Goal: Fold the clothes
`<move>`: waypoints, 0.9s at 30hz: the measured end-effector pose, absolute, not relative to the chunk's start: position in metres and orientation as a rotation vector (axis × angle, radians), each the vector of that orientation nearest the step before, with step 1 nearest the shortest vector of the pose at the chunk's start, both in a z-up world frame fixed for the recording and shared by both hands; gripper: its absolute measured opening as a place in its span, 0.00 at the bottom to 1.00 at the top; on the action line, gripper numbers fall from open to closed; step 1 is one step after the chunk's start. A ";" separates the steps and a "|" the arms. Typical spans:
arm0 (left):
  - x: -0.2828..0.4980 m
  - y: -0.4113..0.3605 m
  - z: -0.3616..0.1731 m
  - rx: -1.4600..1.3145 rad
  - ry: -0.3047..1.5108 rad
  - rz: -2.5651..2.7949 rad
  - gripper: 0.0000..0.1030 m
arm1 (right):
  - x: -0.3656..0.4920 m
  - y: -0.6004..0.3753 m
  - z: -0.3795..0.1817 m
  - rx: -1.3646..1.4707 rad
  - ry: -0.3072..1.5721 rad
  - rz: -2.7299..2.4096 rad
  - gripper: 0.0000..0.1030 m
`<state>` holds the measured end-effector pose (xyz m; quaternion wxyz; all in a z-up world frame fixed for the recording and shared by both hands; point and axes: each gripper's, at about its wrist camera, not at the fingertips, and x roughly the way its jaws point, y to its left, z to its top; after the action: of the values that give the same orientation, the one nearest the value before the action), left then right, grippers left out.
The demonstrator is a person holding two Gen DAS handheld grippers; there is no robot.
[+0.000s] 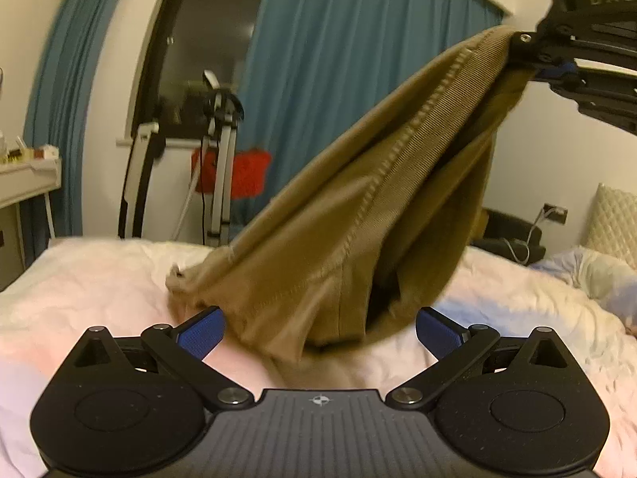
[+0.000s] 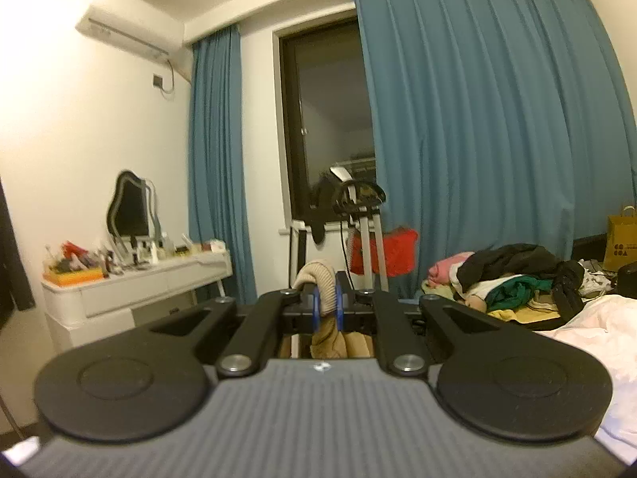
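Two grippers: right gripper (image 2: 326, 298) clamps tan garment (image 1: 358, 219) above pink-white bed (image 1: 99, 279); left gripper (image 1: 320, 328) spread; blue curtains (image 2: 477, 139).

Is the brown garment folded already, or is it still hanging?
Hanging, not folded: the right gripper holds the brown garment up by one edge; its lower end drapes onto the bed.

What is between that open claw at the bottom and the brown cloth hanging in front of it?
Nothing visible. The left gripper is open, and the brown garment hangs straight ahead of its blue pads, lower edge drooping onto the bed. The right gripper pinches its top corner.
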<state>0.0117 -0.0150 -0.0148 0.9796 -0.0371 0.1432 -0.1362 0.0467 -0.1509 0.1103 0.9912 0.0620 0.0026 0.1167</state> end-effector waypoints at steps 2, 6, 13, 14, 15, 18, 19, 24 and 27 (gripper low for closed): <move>0.013 -0.025 -0.018 -0.058 0.265 -0.243 1.00 | 0.039 -0.159 0.108 0.152 0.009 0.231 0.11; 0.020 -0.046 -0.028 -0.009 0.240 -0.209 1.00 | 0.029 -0.184 0.087 0.256 0.030 0.222 0.11; 0.023 -0.066 -0.044 0.048 0.214 -0.088 1.00 | 0.029 -0.229 0.045 0.438 0.068 0.201 0.11; 0.023 -0.065 -0.046 0.046 0.212 -0.064 1.00 | 0.030 -0.235 0.040 0.454 0.077 0.188 0.11; 0.022 -0.064 -0.047 0.050 0.212 -0.034 1.00 | 0.031 -0.241 0.035 0.464 0.090 0.170 0.11; 0.024 -0.062 -0.053 0.099 0.220 0.053 1.00 | 0.036 -0.251 0.025 0.466 0.138 0.101 0.11; 0.027 -0.062 -0.056 0.118 0.254 0.084 1.00 | 0.037 -0.254 0.021 0.473 0.157 0.082 0.11; 0.047 -0.062 -0.071 0.161 0.386 0.130 1.00 | 0.044 -0.255 0.002 0.414 0.232 -0.024 0.12; 0.048 -0.050 -0.059 0.103 0.322 0.154 1.00 | 0.049 -0.256 -0.009 0.398 0.283 -0.071 0.14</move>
<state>0.0481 -0.0503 -0.0590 0.9828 0.0510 0.1600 0.0767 0.0490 -0.2558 -0.0088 0.9697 0.1968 0.1402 -0.0352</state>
